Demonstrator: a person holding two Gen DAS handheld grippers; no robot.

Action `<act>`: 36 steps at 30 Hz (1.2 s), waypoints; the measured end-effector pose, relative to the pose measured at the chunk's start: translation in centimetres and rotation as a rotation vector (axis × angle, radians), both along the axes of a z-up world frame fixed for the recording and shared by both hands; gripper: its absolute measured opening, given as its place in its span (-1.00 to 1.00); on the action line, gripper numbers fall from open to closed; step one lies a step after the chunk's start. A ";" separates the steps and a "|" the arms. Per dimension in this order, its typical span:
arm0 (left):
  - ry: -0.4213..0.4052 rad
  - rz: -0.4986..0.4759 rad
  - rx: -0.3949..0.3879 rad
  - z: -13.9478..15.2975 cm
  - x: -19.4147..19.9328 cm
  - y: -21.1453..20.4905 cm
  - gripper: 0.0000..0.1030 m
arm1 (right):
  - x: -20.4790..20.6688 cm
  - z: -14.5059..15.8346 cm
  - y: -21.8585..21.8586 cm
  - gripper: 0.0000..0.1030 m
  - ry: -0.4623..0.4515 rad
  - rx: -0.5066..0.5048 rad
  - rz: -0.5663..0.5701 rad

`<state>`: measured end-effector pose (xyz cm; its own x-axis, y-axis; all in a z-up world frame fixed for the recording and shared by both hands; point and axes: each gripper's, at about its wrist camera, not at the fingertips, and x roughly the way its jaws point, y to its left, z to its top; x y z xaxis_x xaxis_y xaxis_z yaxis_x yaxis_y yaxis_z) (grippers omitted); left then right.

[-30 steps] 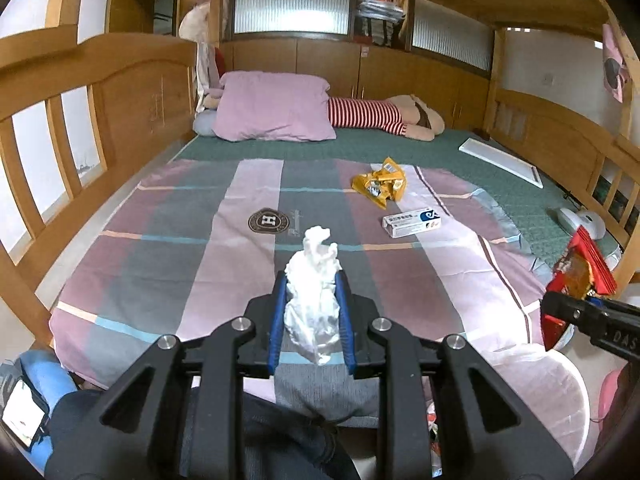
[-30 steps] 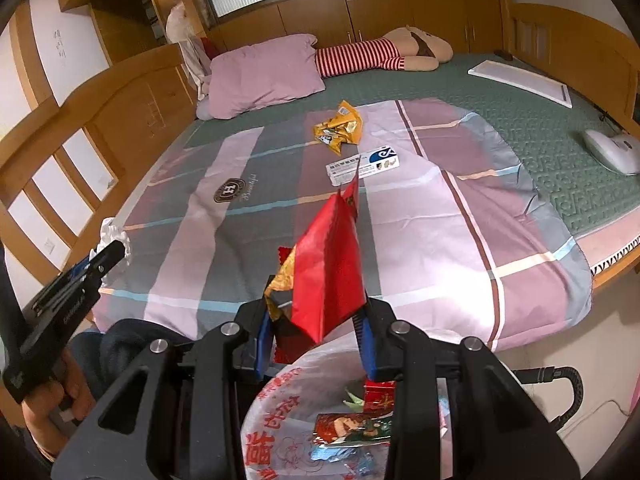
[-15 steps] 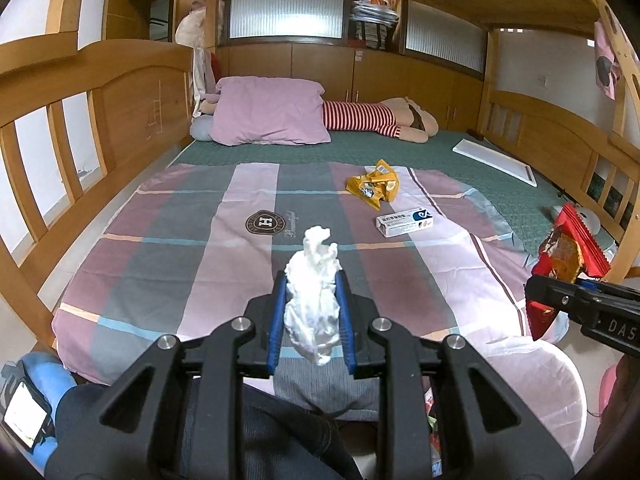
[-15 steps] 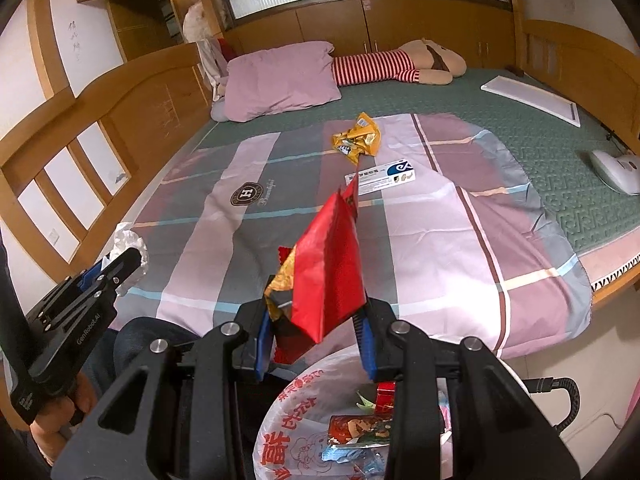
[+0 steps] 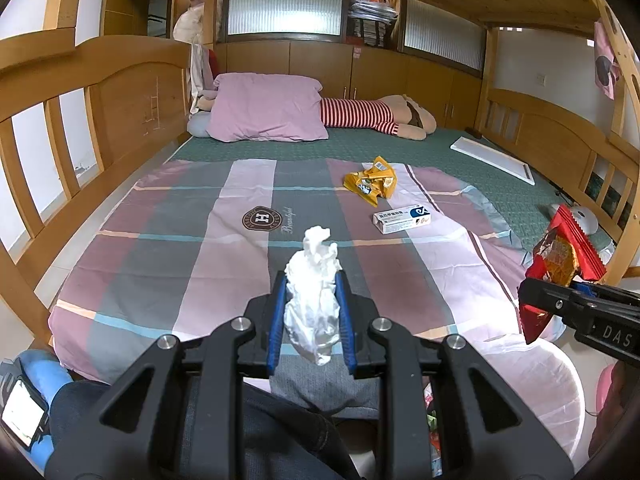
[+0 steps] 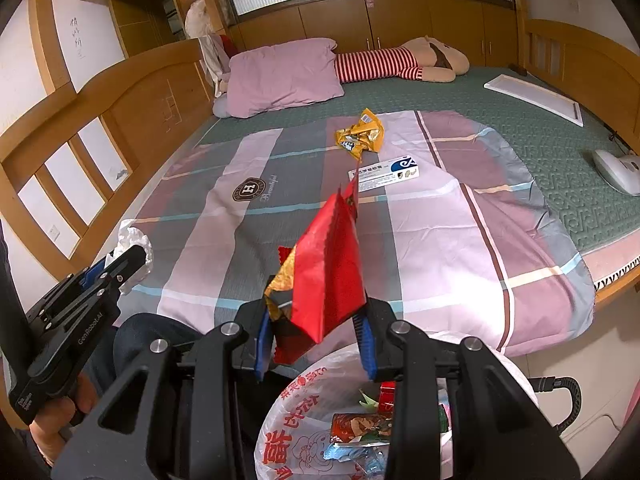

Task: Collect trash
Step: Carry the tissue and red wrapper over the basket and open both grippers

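Observation:
My left gripper is shut on a crumpled white tissue, held above the foot of the bed. My right gripper is shut on a red snack wrapper, held over a trash bin lined with a white printed bag that holds several wrappers. The bin's rim also shows in the left wrist view. A yellow snack bag and a white and blue box lie on the striped blanket further up the bed.
A purple pillow and a striped plush toy lie at the head of the bed. Wooden rails run along both sides. A white board and a white device lie on the green mattress at the right.
Both grippers have risen slightly and kept hold of their items. The right gripper with the red wrapper has shifted a little over the bin.

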<state>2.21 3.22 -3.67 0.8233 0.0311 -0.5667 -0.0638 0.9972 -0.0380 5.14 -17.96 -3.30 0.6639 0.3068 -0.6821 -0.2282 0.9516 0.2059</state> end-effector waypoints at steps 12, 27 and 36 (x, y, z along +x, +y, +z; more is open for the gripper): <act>0.015 -0.017 -0.025 -0.4 0.0 0.1 -0.53 | -1.4 -0.7 -1.4 -0.31 0.021 -0.089 0.005; 0.058 -0.099 -0.032 -1.2 0.3 -2.3 -0.53 | -3.8 -7.4 -6.9 0.38 0.283 -0.168 -0.075; 0.208 -0.381 -0.050 -4.8 0.2 -7.9 -0.53 | -5.2 -2.1 -13.0 0.47 0.028 0.083 -0.377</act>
<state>2.37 -4.67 -8.43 0.6389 -0.2847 -0.7146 0.2971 0.9482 -0.1121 -0.09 -31.00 -5.38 0.7220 0.0995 -0.6847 0.1418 0.9473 0.2872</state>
